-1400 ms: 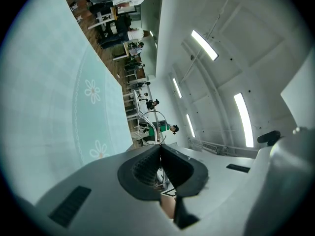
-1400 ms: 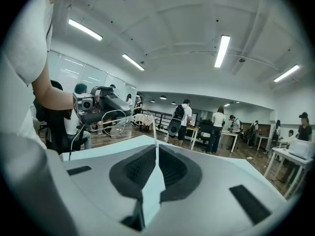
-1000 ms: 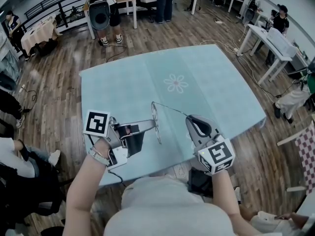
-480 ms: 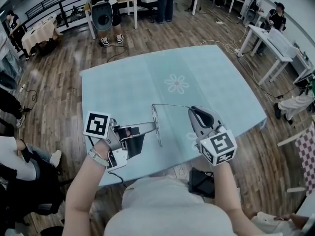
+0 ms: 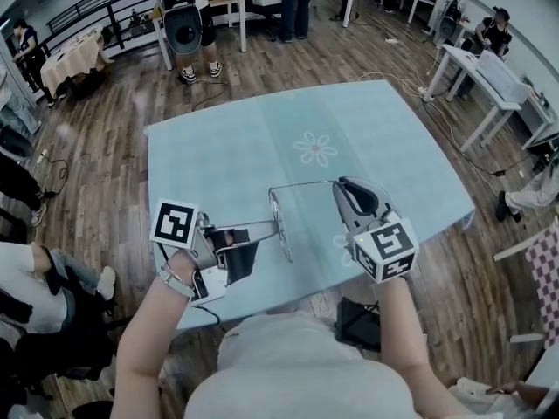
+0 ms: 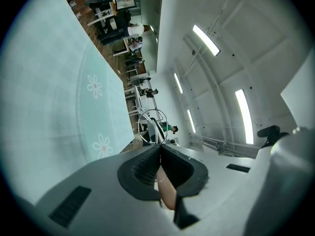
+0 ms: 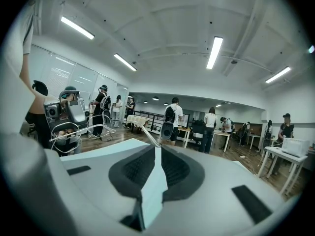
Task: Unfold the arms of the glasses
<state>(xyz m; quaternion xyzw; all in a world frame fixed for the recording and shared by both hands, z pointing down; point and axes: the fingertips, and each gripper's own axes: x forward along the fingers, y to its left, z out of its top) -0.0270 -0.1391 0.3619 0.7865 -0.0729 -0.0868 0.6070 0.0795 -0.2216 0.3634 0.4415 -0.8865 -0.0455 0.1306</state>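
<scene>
Glasses (image 5: 274,204) hang in the air above the pale blue table (image 5: 218,147), carried between the two tools and touching nothing else.

We find the left gripper (image 5: 272,226) pointing level, its jaws pressed together on a thin wire part of the frame beside the lenses. The left gripper view confirms this: the pads meet on the wire, and the lens rims (image 6: 153,124) stand just beyond the tips.

The right gripper (image 5: 336,184) has the far end of one arm (image 5: 301,184) between its pads. Its jaws are all but together and are beginning to open. In the right gripper view the slim arm (image 7: 145,131) runs out from the tips toward the frame.

We judge this arm to be swung well out from the lenses, at or near its full spread. We cannot tell how the second arm lies.

Recommendations for the step in hand:
- Let the left tool act as a fixed anchor, with no twist. The wire is fine and we expect it to bend easily.
- Any further swing should follow the arc about the hinge, not pull straight outward.
- Stop at the first resistance, since forcing past the hinge stop risks springing the frame.
- Free the arm's end by parting the pads only. The right tool should draw away along the arm's line, so the tip is not dragged sideways.
</scene>
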